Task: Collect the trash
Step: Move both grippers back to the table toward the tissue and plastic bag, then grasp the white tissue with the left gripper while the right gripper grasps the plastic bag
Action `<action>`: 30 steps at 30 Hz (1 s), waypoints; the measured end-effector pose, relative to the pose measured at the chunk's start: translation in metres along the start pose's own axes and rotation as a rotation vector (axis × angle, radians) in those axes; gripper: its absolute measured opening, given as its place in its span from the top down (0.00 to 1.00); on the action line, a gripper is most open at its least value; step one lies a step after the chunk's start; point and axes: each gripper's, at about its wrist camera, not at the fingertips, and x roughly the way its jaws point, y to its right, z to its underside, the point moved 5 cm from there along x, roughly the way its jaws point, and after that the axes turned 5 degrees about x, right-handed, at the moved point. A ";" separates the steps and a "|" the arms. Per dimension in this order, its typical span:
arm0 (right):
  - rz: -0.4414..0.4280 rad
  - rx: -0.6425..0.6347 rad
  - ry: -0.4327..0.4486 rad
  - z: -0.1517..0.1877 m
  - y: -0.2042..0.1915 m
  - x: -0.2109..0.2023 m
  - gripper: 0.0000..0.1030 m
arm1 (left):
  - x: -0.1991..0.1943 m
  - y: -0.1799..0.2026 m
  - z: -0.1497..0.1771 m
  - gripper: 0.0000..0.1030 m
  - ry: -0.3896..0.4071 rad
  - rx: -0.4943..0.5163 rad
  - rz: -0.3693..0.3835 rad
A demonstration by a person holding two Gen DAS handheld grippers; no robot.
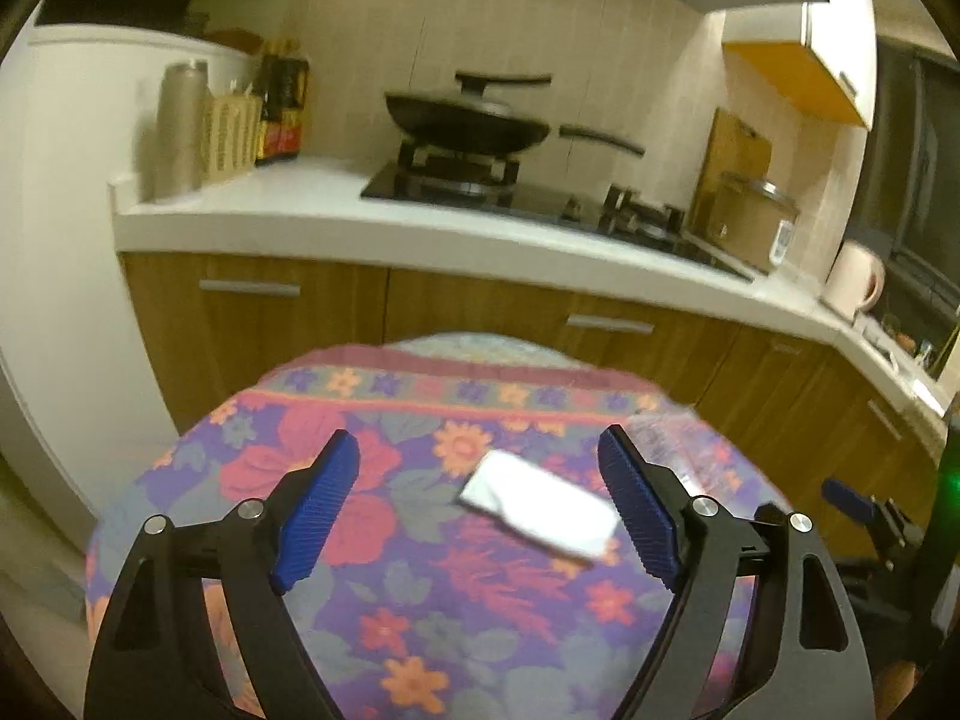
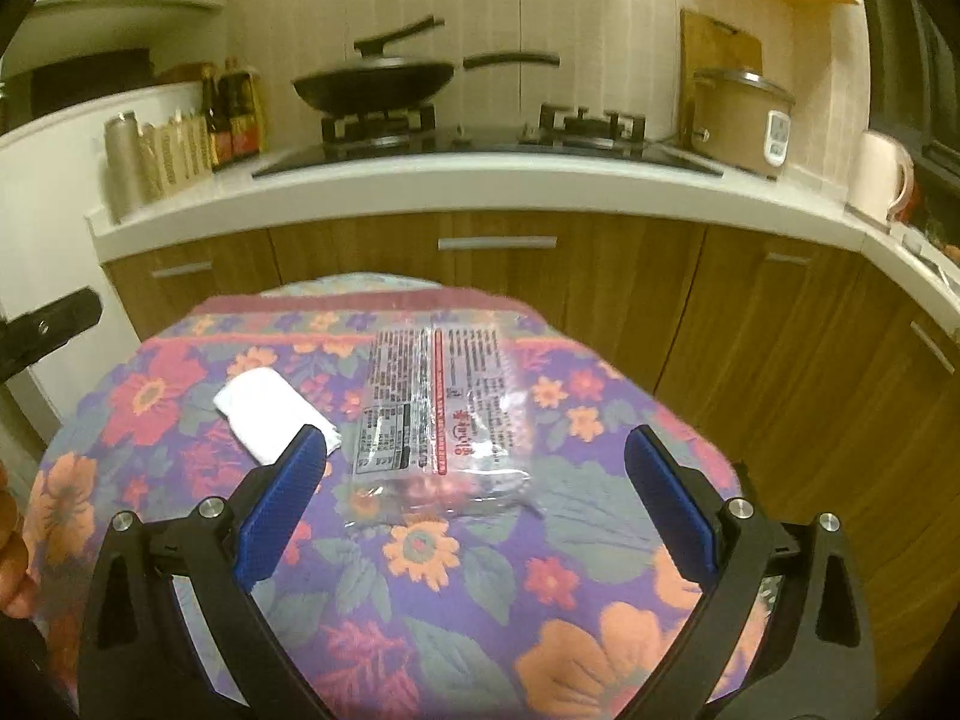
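We see left gripper [image 1: 474, 498] and right gripper [image 2: 477, 501] both wide, empty; tissue [image 1: 540, 504] blurred; wrapper [image 2: 438, 414] print unreadable on tablecloth [image 2: 420, 600].

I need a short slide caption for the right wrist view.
Open right gripper above a clear wrapper and white tissue on a floral cloth.

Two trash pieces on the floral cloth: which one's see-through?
The printed plastic wrapper: clear film with black and red text, the cloth's flowers showing through it. The other piece, the folded white tissue to its left, is opaque and blank.
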 end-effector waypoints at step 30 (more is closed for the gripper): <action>0.047 -0.027 -0.243 0.008 0.002 0.096 0.22 | 0.124 0.031 0.044 0.57 -0.314 0.170 0.021</action>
